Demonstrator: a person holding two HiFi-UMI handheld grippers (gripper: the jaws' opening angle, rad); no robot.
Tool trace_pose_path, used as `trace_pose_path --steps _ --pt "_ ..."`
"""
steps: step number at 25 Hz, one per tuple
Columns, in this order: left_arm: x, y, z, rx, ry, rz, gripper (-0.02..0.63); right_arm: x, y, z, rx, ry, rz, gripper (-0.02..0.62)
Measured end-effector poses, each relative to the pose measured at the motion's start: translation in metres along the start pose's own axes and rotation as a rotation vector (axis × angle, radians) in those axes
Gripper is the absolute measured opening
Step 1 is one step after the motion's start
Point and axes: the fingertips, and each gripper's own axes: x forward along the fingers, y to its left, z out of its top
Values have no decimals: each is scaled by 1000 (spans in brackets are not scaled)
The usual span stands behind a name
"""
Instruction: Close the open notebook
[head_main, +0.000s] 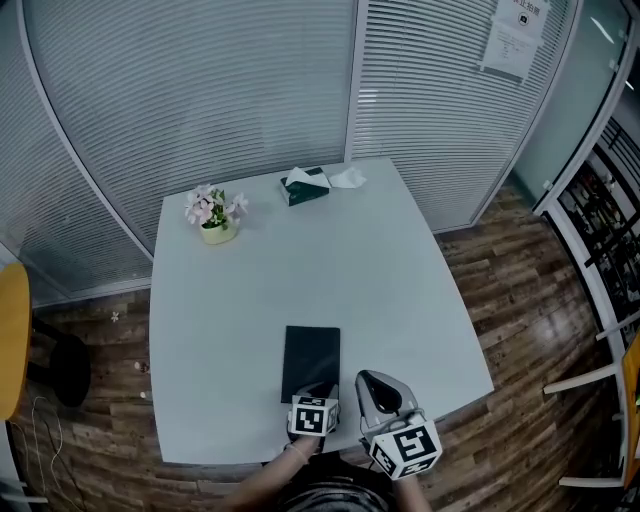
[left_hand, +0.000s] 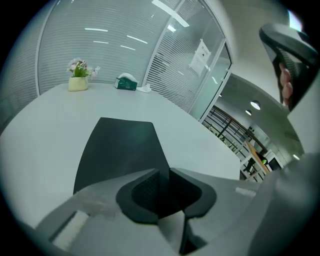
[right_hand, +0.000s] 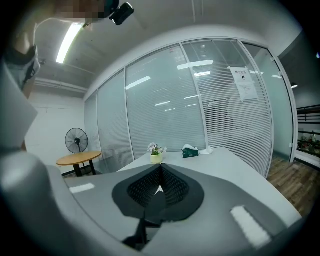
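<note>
A black notebook (head_main: 311, 362) lies flat and closed on the white table (head_main: 300, 260), near its front edge. My left gripper (head_main: 318, 392) points steeply down at the notebook's near right corner. In the left gripper view the notebook (left_hand: 122, 145) lies just beyond the jaws of the left gripper (left_hand: 164, 176), which stand a narrow gap apart with nothing seen pressed between the pads. My right gripper (head_main: 372, 385) hovers just right of the notebook, near the table's front edge, pointing almost level. In the right gripper view the pads of the right gripper (right_hand: 160, 169) meet with nothing between them.
A small pot of pink flowers (head_main: 216, 215) stands at the table's far left. A green tissue box (head_main: 305, 186) and a loose tissue (head_main: 348, 179) sit at the far edge. A yellow round table (head_main: 10, 340) stands left of the white table, with a fan (right_hand: 76, 141) behind it.
</note>
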Motion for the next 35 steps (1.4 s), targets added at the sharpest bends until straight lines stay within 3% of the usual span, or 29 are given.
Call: trace_pose_path --steps 4,12,19,35 --pt "-15 15 3 -18 -30 2 8 5 3 -6 -4 13 16 2" --pt "-55 17 24 -61 -123 -21 3 18 18 -13 -20 39 65 2" --pt "-104 -3 67 9 -276 -52 3 32 38 -10 -44 53 133 2" --pt "-217 -14 154 135 -593 -27 3 55 80 22 -79 9 256 2"
